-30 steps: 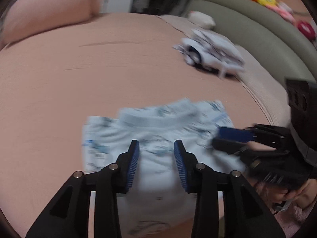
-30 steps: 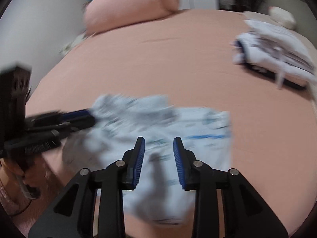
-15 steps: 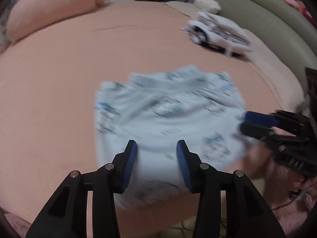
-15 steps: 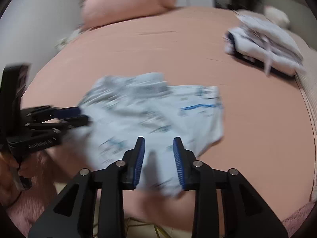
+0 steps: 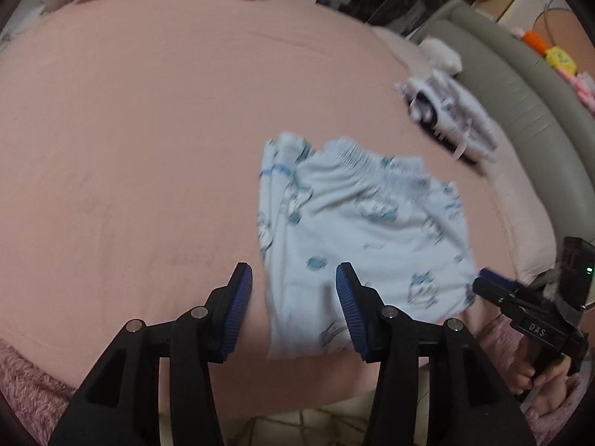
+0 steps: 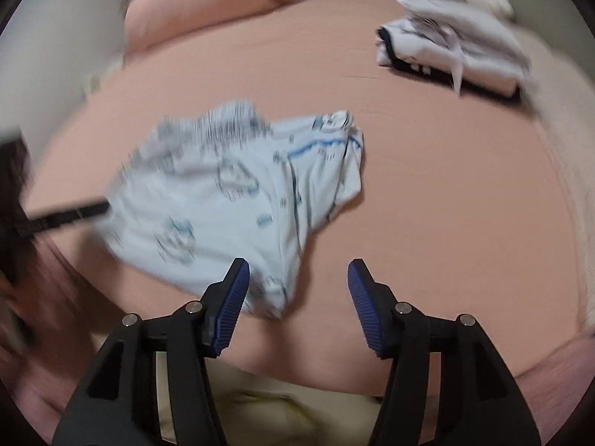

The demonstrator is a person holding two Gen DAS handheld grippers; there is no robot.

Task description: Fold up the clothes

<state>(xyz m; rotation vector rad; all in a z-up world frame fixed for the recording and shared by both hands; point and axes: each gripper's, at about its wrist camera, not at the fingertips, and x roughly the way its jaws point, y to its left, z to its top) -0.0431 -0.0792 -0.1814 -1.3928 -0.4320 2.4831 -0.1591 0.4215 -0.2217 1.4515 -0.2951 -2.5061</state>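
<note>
1. Pink bedding covered the wide bed point(image 5: 141, 119), with a long pink bolster pillow point(image 6: 208, 3) at its far end and a grey-green padded bed surround point(image 5: 520, 85) along one side.
2. A pair of pale blue printed shorts with an elastic waistband point(image 5: 357, 223) lay crumpled on the bed near its front edge, one side folded over on itself.
3. The left gripper point(image 5: 293, 316) hovered above the near hem of the shorts, its jaws opening, its blue pads clear of the cloth.
4. The right gripper point(image 6: 297, 301) hung over the near corner of the shorts, its jaws opening and the pads apart from the fabric.
5. A folded stack of white and dark clothes point(image 6: 453, 41) sat well apart from the shorts, toward the far side of the bed.
</note>
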